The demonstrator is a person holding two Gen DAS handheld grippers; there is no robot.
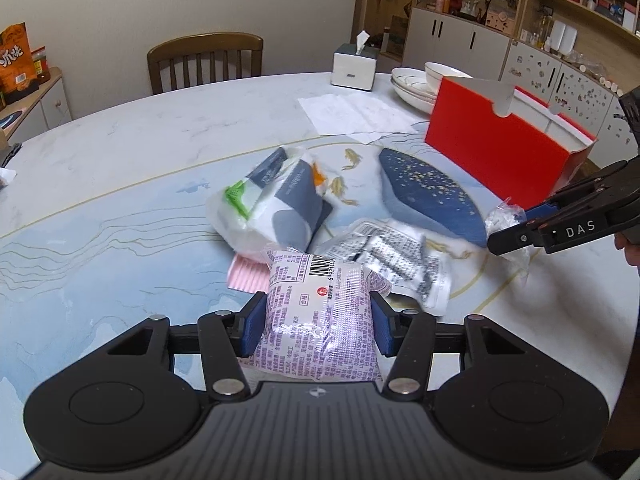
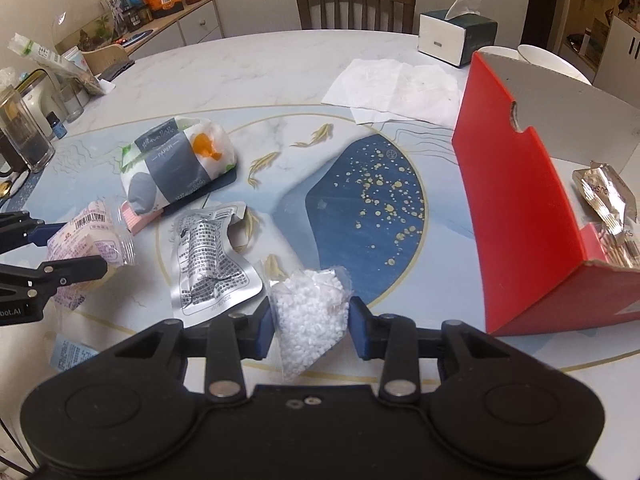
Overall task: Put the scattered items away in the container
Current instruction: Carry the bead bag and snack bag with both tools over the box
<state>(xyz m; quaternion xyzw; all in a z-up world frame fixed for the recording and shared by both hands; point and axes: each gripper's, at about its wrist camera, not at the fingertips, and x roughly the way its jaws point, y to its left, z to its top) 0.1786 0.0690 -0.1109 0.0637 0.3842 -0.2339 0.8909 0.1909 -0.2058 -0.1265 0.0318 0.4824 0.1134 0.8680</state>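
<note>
Both claws loaded: my left gripper (image 1: 318,326) is pinching the purple-print snack packet (image 1: 320,316), my right gripper (image 2: 312,326) the bag of white pellets (image 2: 310,316), near the table's front edge. Next, I figure, lift both over the red box's (image 2: 516,216) wall and drop them in.

A: The box (image 2: 516,216) is red outside, grey inside. The snack packet (image 1: 320,320) is clear with purple print and a black barcode.

B: And the bag of beads (image 2: 308,316)?

A: Clear with white beads. The pouch (image 2: 208,264) is silver with black print; the tissue pack (image 2: 176,164) white with grey, orange and green patches.

B: The table (image 2: 248,68)?

A: White marble, pale blue with gold fish and a gold-speckled navy patch.
</note>
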